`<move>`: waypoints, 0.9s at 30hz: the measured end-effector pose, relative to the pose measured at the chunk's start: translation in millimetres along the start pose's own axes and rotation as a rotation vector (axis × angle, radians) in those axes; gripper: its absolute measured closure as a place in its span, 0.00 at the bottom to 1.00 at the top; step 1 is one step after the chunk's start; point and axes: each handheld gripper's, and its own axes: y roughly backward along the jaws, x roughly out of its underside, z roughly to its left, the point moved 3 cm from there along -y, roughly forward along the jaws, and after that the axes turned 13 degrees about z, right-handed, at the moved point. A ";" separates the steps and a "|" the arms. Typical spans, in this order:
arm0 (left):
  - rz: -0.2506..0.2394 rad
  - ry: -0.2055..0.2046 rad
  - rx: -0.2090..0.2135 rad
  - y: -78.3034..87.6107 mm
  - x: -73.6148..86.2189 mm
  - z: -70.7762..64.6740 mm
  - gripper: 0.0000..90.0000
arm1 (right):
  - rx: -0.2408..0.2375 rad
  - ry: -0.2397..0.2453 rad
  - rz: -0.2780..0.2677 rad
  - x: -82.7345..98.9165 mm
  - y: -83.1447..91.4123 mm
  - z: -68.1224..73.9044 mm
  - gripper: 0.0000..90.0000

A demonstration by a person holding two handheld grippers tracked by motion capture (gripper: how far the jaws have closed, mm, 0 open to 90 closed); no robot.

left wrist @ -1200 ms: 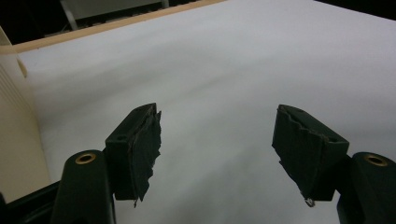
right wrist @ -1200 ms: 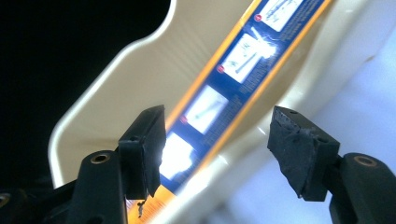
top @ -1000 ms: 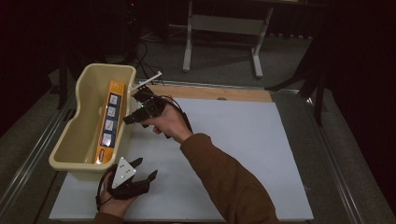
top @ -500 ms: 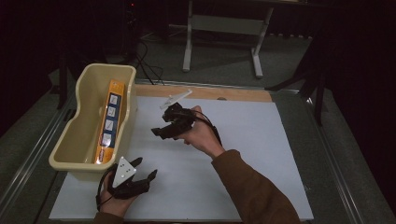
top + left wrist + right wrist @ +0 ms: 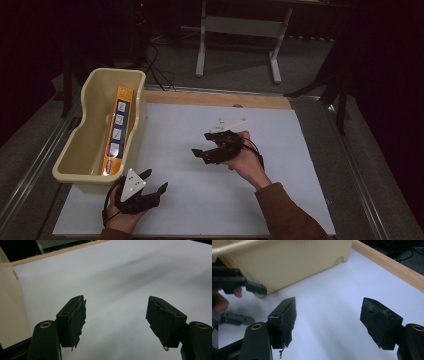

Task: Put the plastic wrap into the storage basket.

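A cream plastic tub (image 5: 85, 145) stands at the left of the white board (image 5: 290, 170). A long orange package (image 5: 116, 131) lies inside it against the right wall. My right gripper (image 5: 201, 144) hovers over the middle of the board, pointing left toward the tub. Its jaws have just been opening and nothing is between them. In the right gripper view the right gripper (image 5: 328, 305) stands open over bare board, with the tub (image 5: 287, 262) ahead. My left gripper (image 5: 154, 180) rests near the board's front left, open and empty. The left gripper (image 5: 116, 302) faces bare white surface.
A wooden strip (image 5: 215, 99) borders the board's far edge. Metal rails run along both sides of the table. Beyond it stands a metal stand (image 5: 240, 30) on a dark floor with cables. The tub wall (image 5: 10, 310) is close on the left gripper's left.
My right gripper has moved away from the tub's far right corner, rightward and nearer, to the board's middle, and its jaws stand wider apart. The left gripper has stayed put.
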 end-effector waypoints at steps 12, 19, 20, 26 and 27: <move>0.001 -0.004 0.005 -1.0 -1.0 -0.5 0.35 | 0.082 -0.061 -0.033 60.2 15.8 -10.7 0.31; 0.001 -0.011 0.009 -1.4 -2.1 -1.9 0.34 | 0.137 -0.106 -0.050 100.5 35.6 -20.0 0.30; 0.001 -0.011 0.009 -1.4 -2.1 -1.9 0.34 | 0.137 -0.106 -0.050 100.5 35.6 -20.0 0.30; -0.004 -0.012 0.009 0.0 -2.0 -2.0 0.34 | 0.165 -0.138 -0.067 128.3 50.6 -22.1 0.29; -0.003 -0.012 0.009 0.1 -1.8 -1.8 0.34 | 0.168 -0.138 -0.074 132.5 52.6 -22.0 0.29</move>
